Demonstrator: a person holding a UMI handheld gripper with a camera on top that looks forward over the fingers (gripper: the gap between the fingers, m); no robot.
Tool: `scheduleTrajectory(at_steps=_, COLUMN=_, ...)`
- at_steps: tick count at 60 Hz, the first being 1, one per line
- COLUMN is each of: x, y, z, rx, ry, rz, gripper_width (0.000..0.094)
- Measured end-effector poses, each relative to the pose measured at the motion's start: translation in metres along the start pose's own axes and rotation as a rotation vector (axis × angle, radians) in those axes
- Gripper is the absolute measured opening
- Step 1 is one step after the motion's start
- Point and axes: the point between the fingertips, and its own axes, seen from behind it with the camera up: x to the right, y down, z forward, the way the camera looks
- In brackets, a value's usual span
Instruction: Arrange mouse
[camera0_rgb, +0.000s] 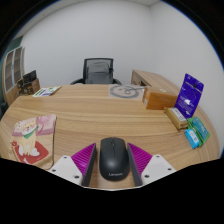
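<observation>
A black Lenovo mouse lies lengthwise between my two fingers, its front end pointing away from me over the wooden table. My gripper is shut on the mouse: the left magenta pad and the right one both press on its sides. The rear of the mouse runs out of sight at the bottom. I cannot tell whether it rests on the table or hangs just above it.
An illustrated mat lies to the left of the fingers. To the right stand a purple box, a teal packet and a cardboard box. A round patterned disc and an office chair are beyond.
</observation>
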Motion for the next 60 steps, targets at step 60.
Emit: scheduleTrajectory(at_steps=60, x=-0.208, y=-0.136, z=-0.07, rx=0.107, ry=-0.126, rz=-0.001, gripper_width=0.03)
